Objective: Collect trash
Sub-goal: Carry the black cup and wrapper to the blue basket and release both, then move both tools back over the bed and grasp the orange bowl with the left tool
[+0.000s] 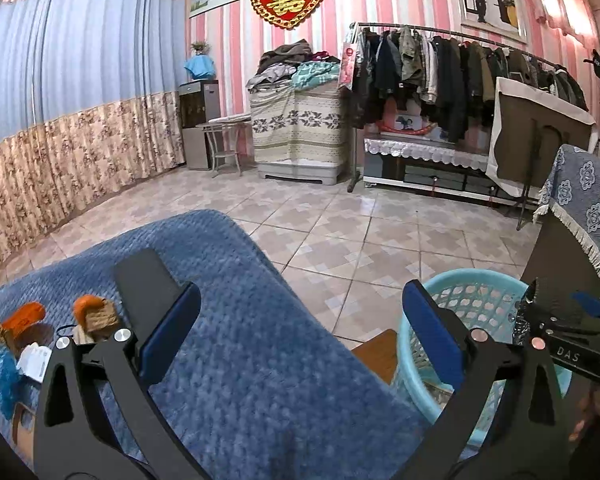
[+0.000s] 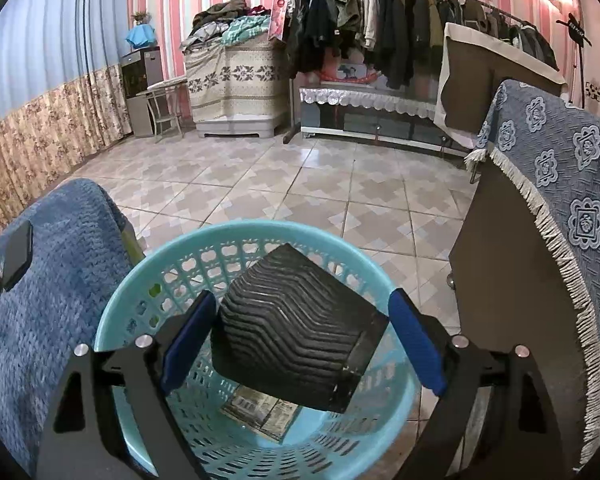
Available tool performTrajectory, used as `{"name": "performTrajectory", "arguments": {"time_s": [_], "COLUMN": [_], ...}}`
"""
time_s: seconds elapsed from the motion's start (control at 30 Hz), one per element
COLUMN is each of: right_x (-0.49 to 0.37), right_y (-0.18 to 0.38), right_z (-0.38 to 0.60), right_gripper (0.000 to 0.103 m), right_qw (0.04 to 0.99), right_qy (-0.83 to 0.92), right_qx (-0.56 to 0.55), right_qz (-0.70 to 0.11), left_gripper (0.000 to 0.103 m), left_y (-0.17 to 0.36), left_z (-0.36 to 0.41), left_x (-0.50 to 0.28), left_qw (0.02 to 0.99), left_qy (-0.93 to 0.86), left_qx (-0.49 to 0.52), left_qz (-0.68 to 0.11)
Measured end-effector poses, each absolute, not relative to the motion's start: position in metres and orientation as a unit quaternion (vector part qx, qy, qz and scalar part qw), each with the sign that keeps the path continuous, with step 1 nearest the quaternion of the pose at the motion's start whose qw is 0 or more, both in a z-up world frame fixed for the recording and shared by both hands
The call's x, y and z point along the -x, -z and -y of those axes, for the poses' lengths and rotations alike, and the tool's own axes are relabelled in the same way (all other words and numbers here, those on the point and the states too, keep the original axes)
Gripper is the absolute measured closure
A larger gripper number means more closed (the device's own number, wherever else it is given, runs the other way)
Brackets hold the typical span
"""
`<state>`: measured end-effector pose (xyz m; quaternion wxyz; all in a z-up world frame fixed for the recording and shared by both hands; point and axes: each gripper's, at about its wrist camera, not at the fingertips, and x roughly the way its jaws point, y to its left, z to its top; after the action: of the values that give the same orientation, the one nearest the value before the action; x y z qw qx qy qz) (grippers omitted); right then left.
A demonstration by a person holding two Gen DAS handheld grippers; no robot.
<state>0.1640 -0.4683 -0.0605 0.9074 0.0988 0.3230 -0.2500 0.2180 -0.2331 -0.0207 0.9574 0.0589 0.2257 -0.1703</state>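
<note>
Right wrist: right gripper [image 2: 300, 344] wide open; black box [image 2: 296, 332] over basket [image 2: 256, 236].

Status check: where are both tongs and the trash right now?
Right tongs open, black ridged wrapper between the blades over the turquoise plastic basket. Left tongs open, empty, above blue knitted blanket. Nothing blocking the basket.

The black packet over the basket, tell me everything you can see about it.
The black packet is flat, squarish and glossy, with raised wavy ridges across its face, like foil or plastic packaging. It hangs tilted over the basket, between the fingers of the right gripper; the jaws stand wide, and contact with the pads is unclear. Below it, a printed wrapper lies on the basket floor. The left view shows only its crinkled edge.
</note>
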Motion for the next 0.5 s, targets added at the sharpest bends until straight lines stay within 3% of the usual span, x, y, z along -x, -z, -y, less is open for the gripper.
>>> {"name": "performTrajectory", "arguments": {"time_s": [0.23, 0.5], "right_x": [-0.167, -0.168], "right_y": [0.061, 0.059], "right_z": [0.465, 0.465], "right_gripper": [0.004, 0.004], "right_qw": [0.907, 0.907], "right_qy": [0.261, 0.268], "right_qx": [-0.093, -0.094], "right_qz": [-0.316, -0.311], "left_gripper": [0.005, 0.005], "left_y": [0.021, 0.021], "left_z": [0.212, 0.199], "left_x": [-0.217, -0.215], "left_qw": [0.958, 0.961], "left_qy": [0.161, 0.150], "left_qx": [-0.044, -0.040], "left_qz": [-0.231, -0.231]}}
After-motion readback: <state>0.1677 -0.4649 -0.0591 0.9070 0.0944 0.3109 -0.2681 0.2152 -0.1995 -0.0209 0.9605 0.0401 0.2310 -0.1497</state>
